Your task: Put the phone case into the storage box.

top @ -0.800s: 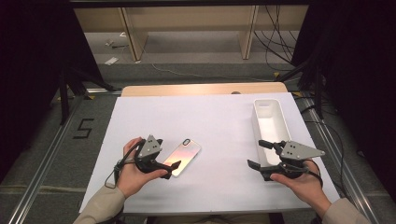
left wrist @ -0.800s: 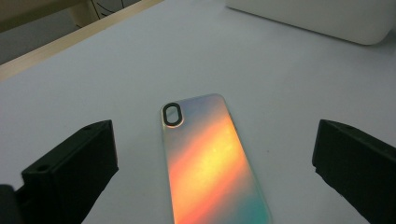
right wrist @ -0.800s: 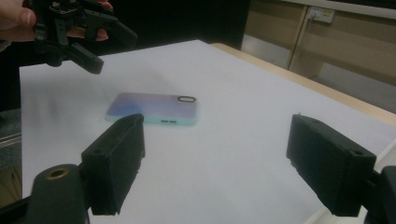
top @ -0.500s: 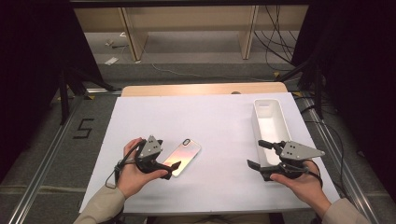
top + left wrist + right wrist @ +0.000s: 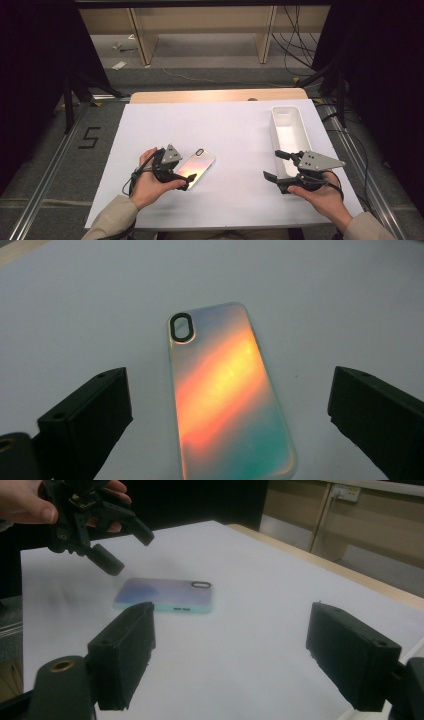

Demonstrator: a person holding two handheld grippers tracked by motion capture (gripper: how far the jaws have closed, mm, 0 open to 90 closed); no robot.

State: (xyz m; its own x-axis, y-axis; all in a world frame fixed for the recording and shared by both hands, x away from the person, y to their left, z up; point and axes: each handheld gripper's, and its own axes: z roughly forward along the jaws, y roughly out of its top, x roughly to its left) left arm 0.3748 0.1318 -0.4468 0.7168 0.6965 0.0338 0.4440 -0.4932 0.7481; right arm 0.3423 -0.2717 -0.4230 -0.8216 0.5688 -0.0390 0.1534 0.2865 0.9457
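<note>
A phone in an iridescent case [image 5: 198, 166] lies face down on the white table sheet [image 5: 225, 125], its camera cut-out at the far end. My left gripper [image 5: 182, 173] hovers over the phone's near end, tilted down, open. In the left gripper view the two jaws stand wide on either side of the phone [image 5: 225, 390] without touching it. My right gripper [image 5: 272, 165] is open at the right, pointing left, nothing between its jaws. The right gripper view shows the phone [image 5: 165, 595] flat on the sheet and the left gripper [image 5: 129, 551] above its far end.
A long white bin [image 5: 290, 135] stands at the right, just beyond the right gripper, and looks empty. The table's wooden far edge [image 5: 215, 95] borders a floor with cables and wooden shelving. A "5" mark [image 5: 89, 137] is on the floor at left.
</note>
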